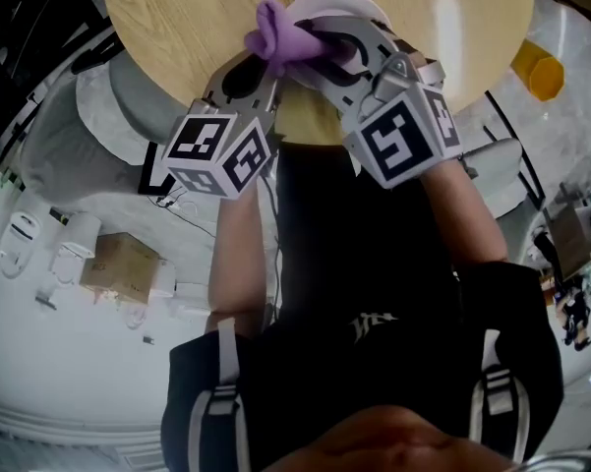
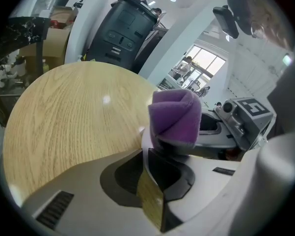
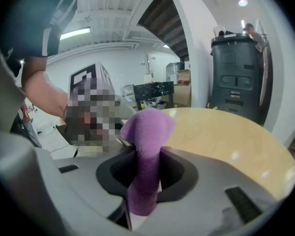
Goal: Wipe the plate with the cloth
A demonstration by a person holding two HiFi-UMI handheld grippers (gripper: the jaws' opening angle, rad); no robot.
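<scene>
Both of my grippers meet over the round wooden surface [image 1: 177, 18], not far from the edge nearest me; my right gripper [image 3: 146, 156] has its fingers pressed together on the purple cloth [image 3: 147, 132], which runs up through the gap between them and folds over in a soft bunch above their tips; my left gripper [image 2: 148, 154] has its fingers drawn narrow, closed on the rim of the white plate [image 2: 146, 136], as far as its own view shows; the plate lies on the surface, and in the head view only its pale far rim shows beyond the grippers; the cloth stands over the plate's near side, just past my left fingertips, and I cannot tell whether it touches the plate; the right gripper comes in from the right, across the plate; the two marker cubes [image 1: 216, 150] hang side by side below the surface's near edge, close together but apart; a tall dark bin [image 2: 122, 33] stands on the floor beyond the far side of the surface.
</scene>
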